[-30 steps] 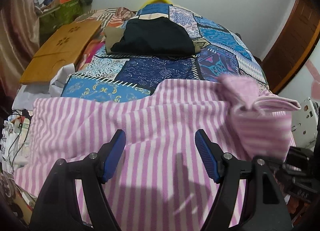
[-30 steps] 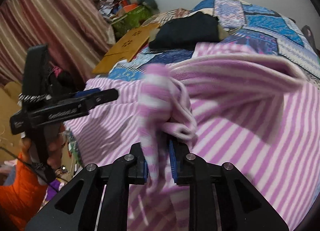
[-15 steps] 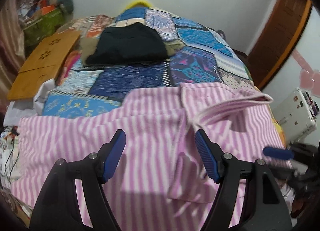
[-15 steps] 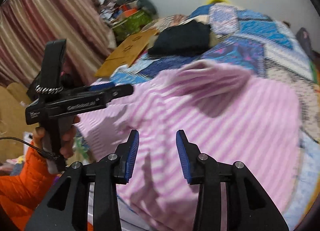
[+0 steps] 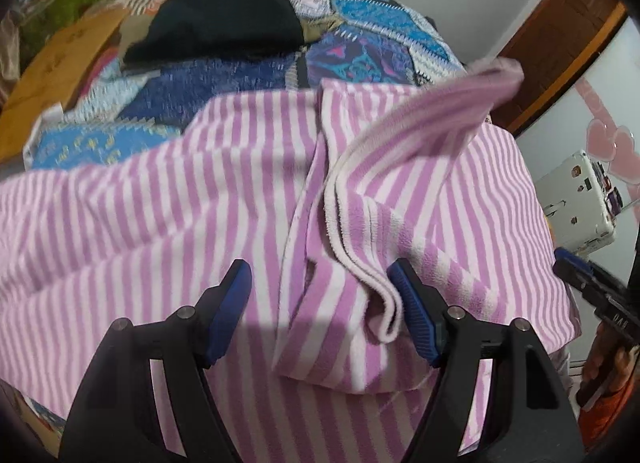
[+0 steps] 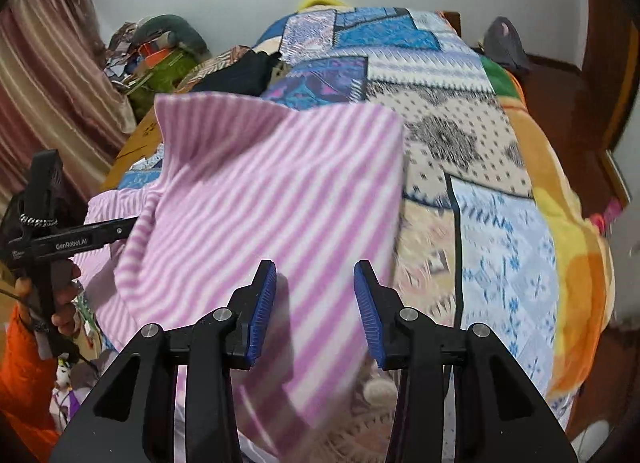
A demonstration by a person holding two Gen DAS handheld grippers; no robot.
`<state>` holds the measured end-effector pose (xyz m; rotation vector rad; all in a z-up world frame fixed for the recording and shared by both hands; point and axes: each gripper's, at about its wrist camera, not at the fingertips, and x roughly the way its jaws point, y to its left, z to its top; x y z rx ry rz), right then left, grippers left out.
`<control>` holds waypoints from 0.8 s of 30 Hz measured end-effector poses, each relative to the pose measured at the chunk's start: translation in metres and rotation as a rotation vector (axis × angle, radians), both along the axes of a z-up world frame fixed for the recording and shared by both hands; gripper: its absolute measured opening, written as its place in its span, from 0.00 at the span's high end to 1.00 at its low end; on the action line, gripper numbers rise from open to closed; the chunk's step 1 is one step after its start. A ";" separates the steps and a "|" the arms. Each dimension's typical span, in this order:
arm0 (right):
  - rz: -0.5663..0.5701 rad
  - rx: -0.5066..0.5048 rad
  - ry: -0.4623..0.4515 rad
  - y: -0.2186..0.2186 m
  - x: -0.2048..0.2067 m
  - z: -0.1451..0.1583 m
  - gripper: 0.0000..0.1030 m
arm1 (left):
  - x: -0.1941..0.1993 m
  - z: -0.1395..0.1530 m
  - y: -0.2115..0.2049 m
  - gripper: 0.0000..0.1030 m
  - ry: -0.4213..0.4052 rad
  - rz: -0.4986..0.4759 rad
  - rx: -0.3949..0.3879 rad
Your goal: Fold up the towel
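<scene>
A pink and white striped towel (image 5: 168, 199) lies spread over the near end of a bed, its right part folded over itself with a rumpled hem (image 5: 352, 199) on top. My left gripper (image 5: 322, 305) hovers open just above that folded flap, holding nothing. In the right wrist view the same towel (image 6: 272, 191) covers the bed's left side. My right gripper (image 6: 316, 309) is open and empty over the towel's right edge. The left gripper's body (image 6: 60, 239) shows at the left, held by a hand in an orange sleeve.
A patchwork bedspread (image 6: 480, 151) covers the bed. Dark folded clothing (image 5: 220, 27) lies at the far end, a wooden board (image 5: 60, 63) at the far left. Curtains (image 6: 44, 83) hang left, a wooden door (image 5: 560, 35) stands right, and a white device (image 5: 576, 199) sits beside the bed.
My right gripper let go of the bunched towel corner, opened and drew back to the right. The released corner dropped onto the towel as a folded flap. My left gripper stayed open and moved closer.
</scene>
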<state>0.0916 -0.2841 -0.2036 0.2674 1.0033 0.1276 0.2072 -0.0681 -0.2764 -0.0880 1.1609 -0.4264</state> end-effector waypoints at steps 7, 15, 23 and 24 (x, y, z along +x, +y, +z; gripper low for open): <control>0.013 0.004 -0.018 0.004 -0.006 -0.003 0.58 | -0.008 0.008 -0.003 0.79 0.004 -0.037 -0.035; 0.033 0.002 -0.037 0.002 -0.008 -0.005 0.58 | -0.022 0.049 -0.001 0.89 -0.053 -0.067 0.003; 0.055 -0.018 -0.059 0.004 -0.009 -0.006 0.58 | -0.045 0.041 0.021 0.85 0.024 -0.047 0.022; 0.054 -0.018 -0.060 0.004 -0.009 -0.006 0.58 | -0.047 0.034 0.021 0.83 0.034 -0.043 0.047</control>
